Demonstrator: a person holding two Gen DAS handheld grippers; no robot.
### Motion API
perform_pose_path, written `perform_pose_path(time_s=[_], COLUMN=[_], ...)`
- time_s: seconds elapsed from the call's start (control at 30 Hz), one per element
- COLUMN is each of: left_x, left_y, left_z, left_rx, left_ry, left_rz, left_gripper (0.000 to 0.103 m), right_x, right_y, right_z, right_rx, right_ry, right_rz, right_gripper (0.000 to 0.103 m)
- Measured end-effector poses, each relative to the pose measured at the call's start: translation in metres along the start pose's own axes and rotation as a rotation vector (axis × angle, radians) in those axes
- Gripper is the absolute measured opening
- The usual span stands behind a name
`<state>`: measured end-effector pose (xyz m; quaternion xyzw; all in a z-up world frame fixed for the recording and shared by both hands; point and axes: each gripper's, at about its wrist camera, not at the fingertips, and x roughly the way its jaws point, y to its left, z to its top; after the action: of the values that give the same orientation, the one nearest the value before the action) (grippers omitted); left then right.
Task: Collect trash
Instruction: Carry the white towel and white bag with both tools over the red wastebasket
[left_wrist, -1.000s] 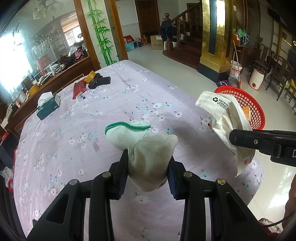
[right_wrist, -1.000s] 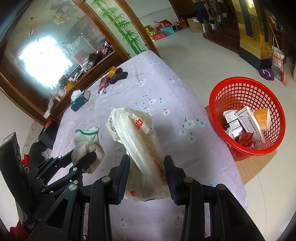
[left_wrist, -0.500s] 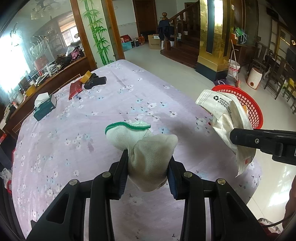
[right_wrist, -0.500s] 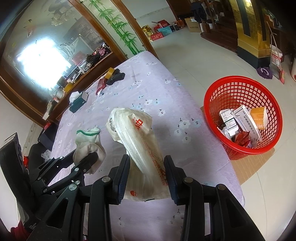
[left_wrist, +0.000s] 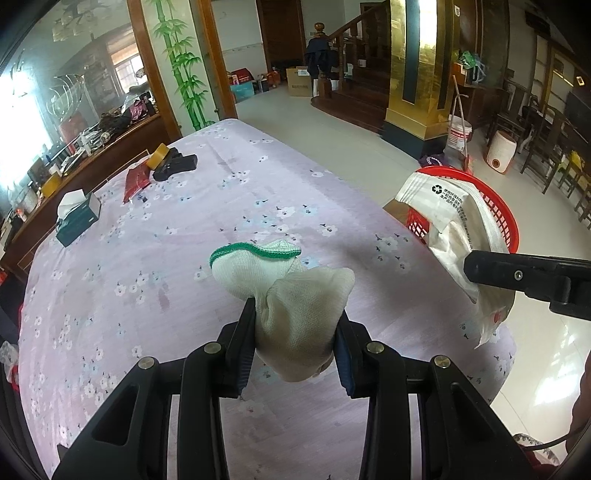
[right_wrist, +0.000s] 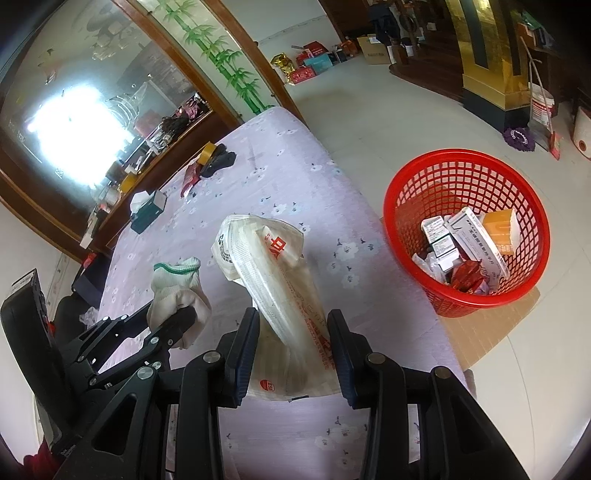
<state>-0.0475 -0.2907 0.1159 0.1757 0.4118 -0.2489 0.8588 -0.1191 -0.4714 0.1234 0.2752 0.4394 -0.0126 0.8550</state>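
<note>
My left gripper (left_wrist: 295, 317) is shut on a white knitted glove with a green cuff (left_wrist: 280, 280), held above the purple flowered tablecloth (left_wrist: 184, 266). The same glove (right_wrist: 177, 291) and left gripper (right_wrist: 181, 321) show at the left of the right wrist view. A crumpled white plastic bag with red print (right_wrist: 273, 273) is clamped in my shut right gripper (right_wrist: 291, 325). That bag (left_wrist: 454, 221) also hangs at the right of the left wrist view. A red mesh basket (right_wrist: 469, 166) stands on the floor past the table's right edge, with several boxes and wrappers inside.
At the table's far end lie a teal tissue box (left_wrist: 77, 218), a red packet (left_wrist: 135, 179), a tape roll (left_wrist: 159, 155) and a black object (left_wrist: 177, 166). A cluttered wooden sideboard (left_wrist: 55, 162) runs along the left. Cardboard (right_wrist: 491, 325) lies under the basket.
Both grippers keep their grips. The view has drifted slightly, so the basket sits a little lower and nearer in the right wrist view.
</note>
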Motion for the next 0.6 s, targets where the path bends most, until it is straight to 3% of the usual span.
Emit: perform_pose_path(time_s=[0.6], left_x=[0.012], left_y=[-0.027], left_z=[0.020], left_rx=[0.031], left_ry=[0.000], left_rz=[-0.040], left_gripper=[0.036], right_x=[-0.016], right_y=[-0.032], right_z=[0.011], right_rx=[0.059], right_ry=[-0.023], right_rz=[-0.033], right_gripper=[0.041])
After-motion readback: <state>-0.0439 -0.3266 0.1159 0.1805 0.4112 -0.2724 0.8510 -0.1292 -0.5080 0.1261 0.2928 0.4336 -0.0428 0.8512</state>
